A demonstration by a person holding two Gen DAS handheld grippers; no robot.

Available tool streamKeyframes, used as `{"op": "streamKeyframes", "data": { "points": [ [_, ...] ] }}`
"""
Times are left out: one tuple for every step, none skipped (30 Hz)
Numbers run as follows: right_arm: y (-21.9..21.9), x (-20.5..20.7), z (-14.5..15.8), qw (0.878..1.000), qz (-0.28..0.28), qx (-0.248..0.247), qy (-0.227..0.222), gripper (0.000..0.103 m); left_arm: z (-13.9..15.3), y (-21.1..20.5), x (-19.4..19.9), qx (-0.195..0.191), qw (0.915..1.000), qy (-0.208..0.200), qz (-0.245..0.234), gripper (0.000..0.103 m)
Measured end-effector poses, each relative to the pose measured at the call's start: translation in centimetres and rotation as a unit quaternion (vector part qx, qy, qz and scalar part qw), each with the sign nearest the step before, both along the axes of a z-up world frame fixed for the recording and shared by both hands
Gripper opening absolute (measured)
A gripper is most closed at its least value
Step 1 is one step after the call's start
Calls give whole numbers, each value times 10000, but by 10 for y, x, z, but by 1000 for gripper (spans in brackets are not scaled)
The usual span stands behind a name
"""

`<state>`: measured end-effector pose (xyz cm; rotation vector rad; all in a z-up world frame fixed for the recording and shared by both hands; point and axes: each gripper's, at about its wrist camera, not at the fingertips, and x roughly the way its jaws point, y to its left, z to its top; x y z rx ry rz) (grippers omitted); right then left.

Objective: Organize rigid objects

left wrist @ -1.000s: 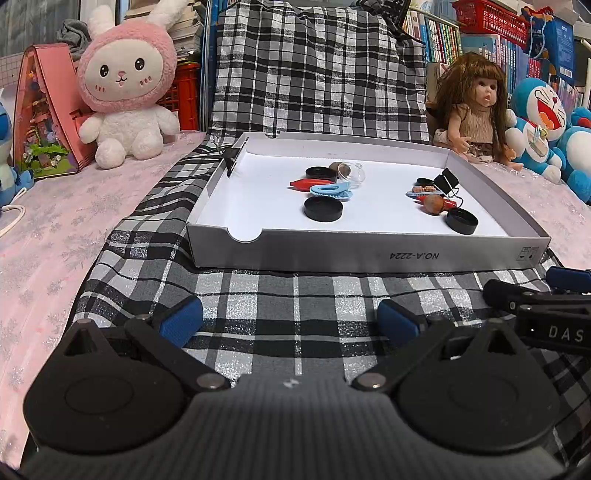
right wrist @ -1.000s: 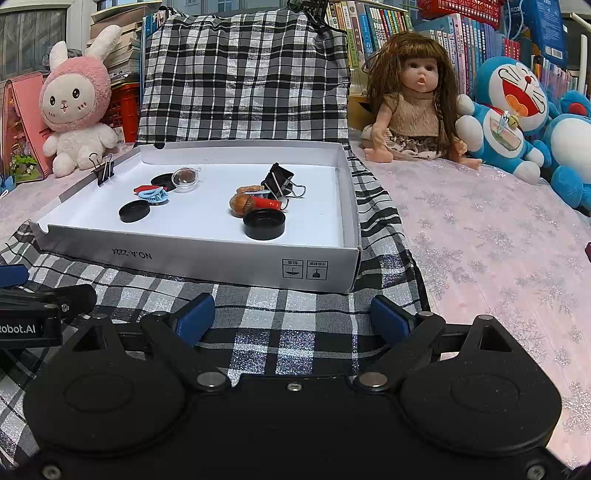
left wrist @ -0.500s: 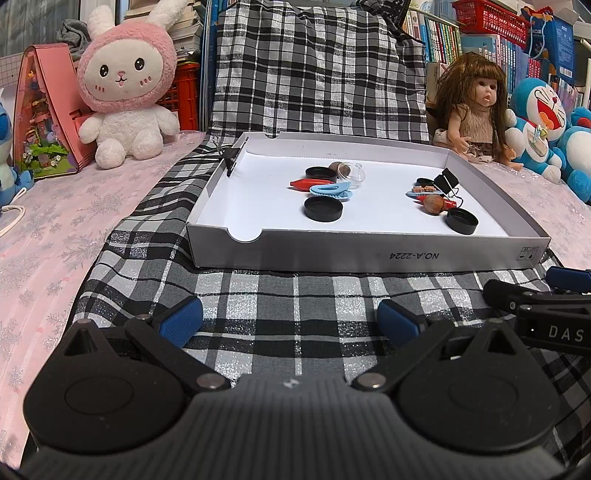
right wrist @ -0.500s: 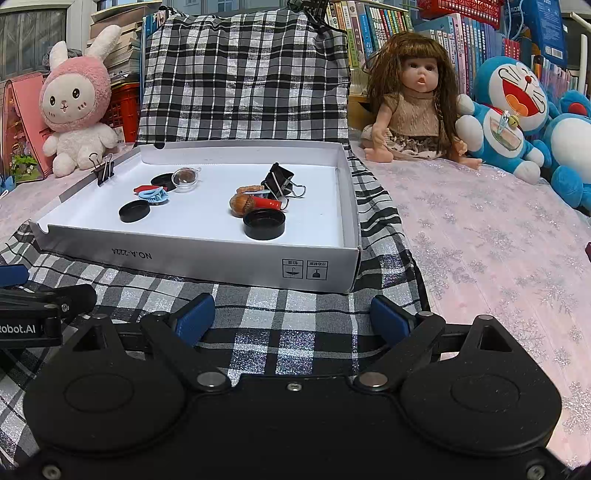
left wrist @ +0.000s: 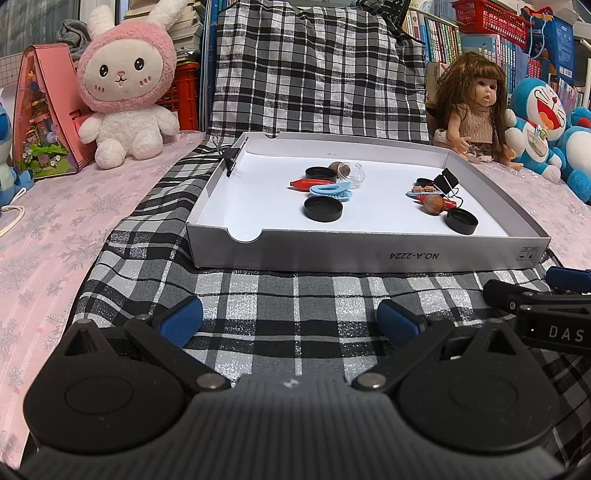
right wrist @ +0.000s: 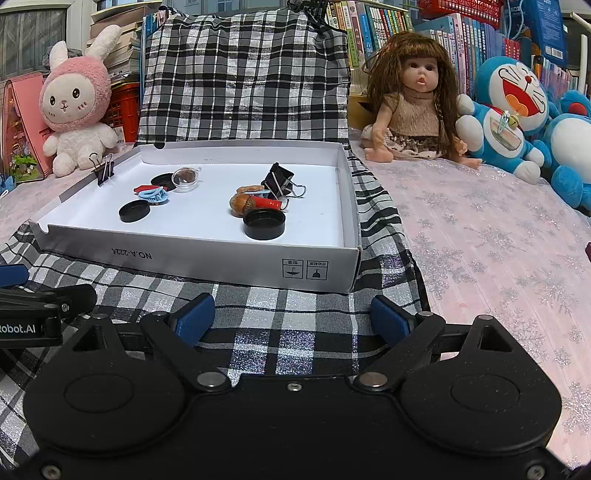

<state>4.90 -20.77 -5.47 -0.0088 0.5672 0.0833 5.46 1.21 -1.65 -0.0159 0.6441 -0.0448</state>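
Observation:
A shallow white box lid [left wrist: 354, 254] [right wrist: 207, 258] lies on a black-and-white plaid cloth [left wrist: 258, 295]. Inside are black round caps [left wrist: 323, 208] [right wrist: 264, 223], a light blue hair clip [left wrist: 330, 190] [right wrist: 153, 194], a red piece [left wrist: 304, 183], a clear half-dome [left wrist: 351, 171] [right wrist: 185, 178], a brown nut [left wrist: 433, 204] [right wrist: 242, 204] and a black binder clip [left wrist: 446, 181] [right wrist: 279, 181]. Another binder clip [left wrist: 231, 153] [right wrist: 103, 170] grips the lid's left wall. My left gripper [left wrist: 290, 321] and right gripper [right wrist: 291, 319] both stand open over the cloth, short of the lid, holding nothing.
A pink rabbit plush [left wrist: 127, 81], a pink toy house [left wrist: 44, 110], a doll [right wrist: 413, 96] and blue cat plushes [right wrist: 509, 110] ring the pink snowflake cover [right wrist: 498, 240]. Bookshelves [right wrist: 424, 29] stand behind. The plaid cloth also drapes up at the back.

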Motion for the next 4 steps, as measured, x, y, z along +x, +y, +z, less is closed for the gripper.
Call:
{"op": "streamKeyframes", "data": {
  "points": [
    [0, 0, 0, 10000, 1, 0, 2, 91, 0, 0, 0, 0, 10000, 2, -5, 103],
    [0, 0, 0, 10000, 2, 3, 3, 91, 0, 0, 0, 3, 10000, 4, -14, 103],
    [0, 0, 0, 10000, 8, 8, 10, 91, 0, 0, 1, 6, 10000, 8, -23, 103],
    [0, 0, 0, 10000, 19, 7, 19, 91, 1, 0, 1, 7, 10000, 15, -34, 103]
  ]
}}
